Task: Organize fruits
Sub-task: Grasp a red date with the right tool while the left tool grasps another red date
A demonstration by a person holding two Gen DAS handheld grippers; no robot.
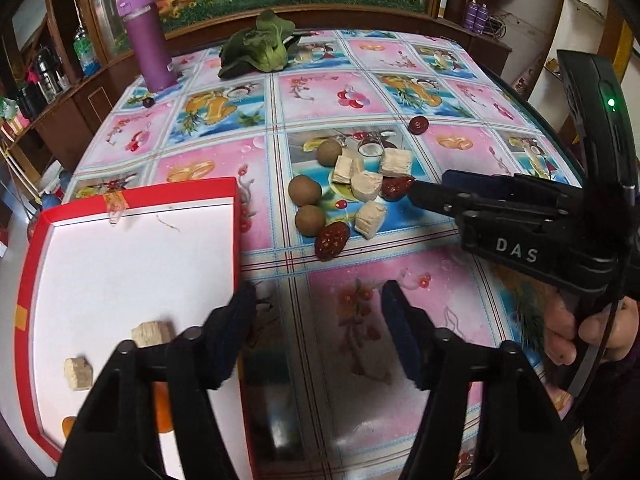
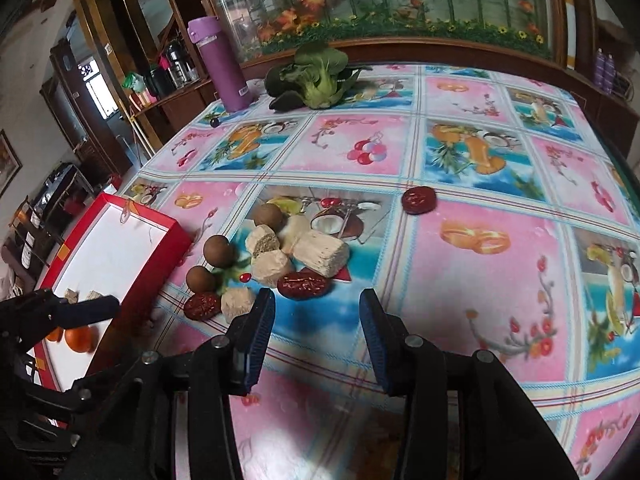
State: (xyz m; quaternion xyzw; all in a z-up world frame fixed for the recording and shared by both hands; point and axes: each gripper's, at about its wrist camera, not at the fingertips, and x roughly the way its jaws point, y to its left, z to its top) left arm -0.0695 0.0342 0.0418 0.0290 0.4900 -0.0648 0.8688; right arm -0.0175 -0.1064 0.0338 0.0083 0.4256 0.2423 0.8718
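The right gripper hangs released and empty above the table; the red date lies just beyond its left finger at 11 o'clock, beside 3 brown round fruits. The left gripper, also spread and empty, hovers at the red tray edge.

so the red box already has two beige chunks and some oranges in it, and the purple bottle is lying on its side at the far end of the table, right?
Not quite: the purple bottle stands upright, as the right wrist view shows. The rest holds: the red box contains two beige chunks and oranges.
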